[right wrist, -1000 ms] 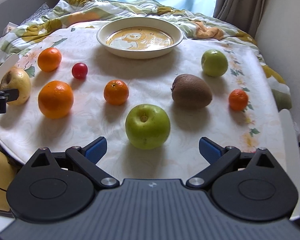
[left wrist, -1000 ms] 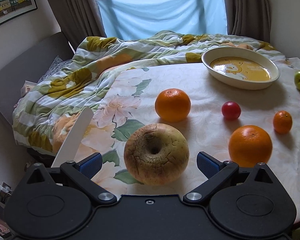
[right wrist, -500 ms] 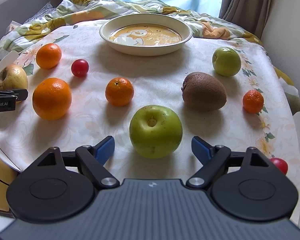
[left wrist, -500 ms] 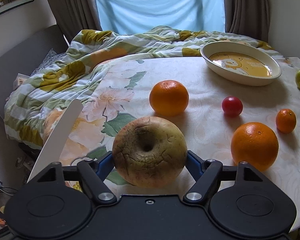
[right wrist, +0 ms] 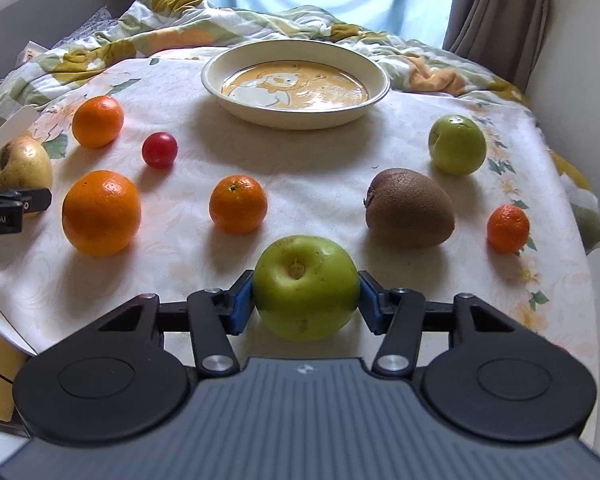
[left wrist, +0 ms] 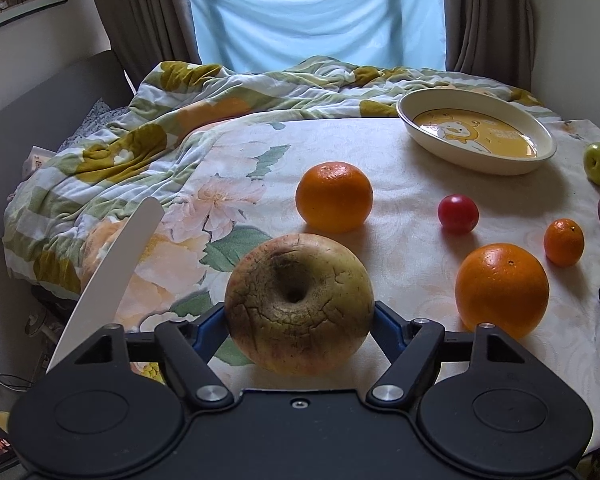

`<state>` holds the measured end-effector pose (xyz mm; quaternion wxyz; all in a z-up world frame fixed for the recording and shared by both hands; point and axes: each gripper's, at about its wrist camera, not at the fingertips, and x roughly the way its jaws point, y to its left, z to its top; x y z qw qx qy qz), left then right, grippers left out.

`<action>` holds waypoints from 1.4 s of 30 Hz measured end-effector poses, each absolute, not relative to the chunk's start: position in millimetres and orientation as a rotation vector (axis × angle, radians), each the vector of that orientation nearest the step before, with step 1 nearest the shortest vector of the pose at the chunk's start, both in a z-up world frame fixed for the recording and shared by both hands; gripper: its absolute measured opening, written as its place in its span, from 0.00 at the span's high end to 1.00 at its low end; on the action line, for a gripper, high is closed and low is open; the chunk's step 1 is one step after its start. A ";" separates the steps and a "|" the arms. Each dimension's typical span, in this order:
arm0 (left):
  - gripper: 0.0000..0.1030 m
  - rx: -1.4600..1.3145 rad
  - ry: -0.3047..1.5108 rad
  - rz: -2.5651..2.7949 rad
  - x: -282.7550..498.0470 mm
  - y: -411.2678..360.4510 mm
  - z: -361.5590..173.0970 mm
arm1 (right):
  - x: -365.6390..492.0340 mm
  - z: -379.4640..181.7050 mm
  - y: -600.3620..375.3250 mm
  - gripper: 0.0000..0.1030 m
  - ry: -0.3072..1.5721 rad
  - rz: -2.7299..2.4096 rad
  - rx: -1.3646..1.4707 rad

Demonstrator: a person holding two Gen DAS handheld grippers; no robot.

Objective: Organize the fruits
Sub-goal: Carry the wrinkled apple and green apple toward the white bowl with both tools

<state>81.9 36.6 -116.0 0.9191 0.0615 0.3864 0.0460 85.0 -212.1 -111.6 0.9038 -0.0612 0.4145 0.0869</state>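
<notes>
A wrinkled yellow apple (left wrist: 300,300) sits low in the left wrist view, and my left gripper (left wrist: 298,318) is shut on it, a blue pad on each side. In the right wrist view the jaws of my right gripper (right wrist: 306,300) are closing, and their blue pads press both sides of a large green apple (right wrist: 306,284). Both apples are at the tablecloth near the table's front edge. A cream bowl (right wrist: 296,120) with a yellow cartoon bottom stands empty at the far middle. The yellow apple (right wrist: 18,162) also shows at the far left of the right wrist view.
Loose on the floral cloth lie two big oranges (right wrist: 100,212) (right wrist: 98,120), a red cherry tomato (right wrist: 160,150), two mandarins (right wrist: 238,204) (right wrist: 508,228), a kiwi (right wrist: 410,208) and a small green apple (right wrist: 456,144). A rumpled quilt (left wrist: 180,120) lies behind, and a white chair back (left wrist: 112,272) at the left.
Both grippers went from wide open to closed around their apples: the left on the wrinkled yellow apple first, the right on the green apple only now. Neither hand has shifted much.
</notes>
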 end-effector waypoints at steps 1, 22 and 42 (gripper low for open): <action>0.24 0.118 0.793 0.096 80.9 37.1 -115.7 | 85.4 -111.4 -213.9 0.33 0.858 0.183 -0.116; 0.24 0.070 0.706 0.095 78.3 2.3 -20.6 | 85.0 -51.5 -230.1 0.34 0.827 0.276 -0.069; 0.24 0.096 0.679 -0.059 190.0 -43.6 25.3 | 182.6 41.2 -264.1 0.34 0.723 0.346 -0.149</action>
